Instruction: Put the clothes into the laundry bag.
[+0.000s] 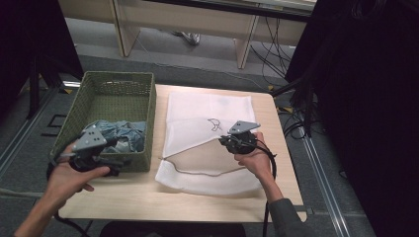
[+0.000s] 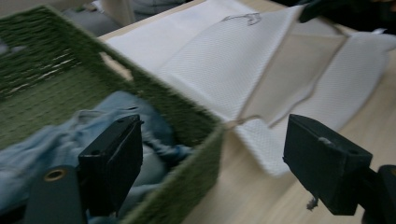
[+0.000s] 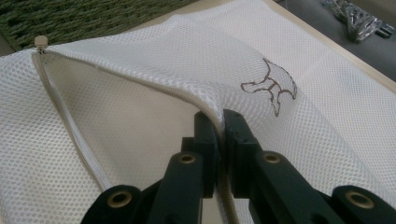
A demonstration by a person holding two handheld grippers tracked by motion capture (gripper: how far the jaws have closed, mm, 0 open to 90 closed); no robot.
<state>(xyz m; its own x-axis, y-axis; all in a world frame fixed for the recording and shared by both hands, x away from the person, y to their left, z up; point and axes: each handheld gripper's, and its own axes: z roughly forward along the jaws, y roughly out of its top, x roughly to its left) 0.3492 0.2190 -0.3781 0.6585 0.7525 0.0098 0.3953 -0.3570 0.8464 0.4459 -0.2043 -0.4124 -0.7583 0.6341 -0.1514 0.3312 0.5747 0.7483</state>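
Observation:
A white mesh laundry bag (image 1: 207,116) lies on the wooden table (image 1: 148,192) with its zipped mouth open toward me. My right gripper (image 3: 221,122) is shut on the upper lip of that mouth and holds it raised off the lower layer. The zipper pull (image 3: 41,42) sits at the far left end of the opening. To the left of the bag stands a green woven basket (image 1: 118,75) with crumpled blue denim (image 1: 123,136) inside. My left gripper (image 2: 212,140) hangs open over the basket's near right corner, one jaw above the denim (image 2: 56,140), nothing between its jaws.
A small outlined figure (image 3: 273,86) is stitched on the bag's top layer. The basket's right wall (image 2: 187,116) almost touches the bag (image 2: 219,70). Bare wood runs along the table's near edge. Cables (image 1: 274,54) lie on the floor beyond the table.

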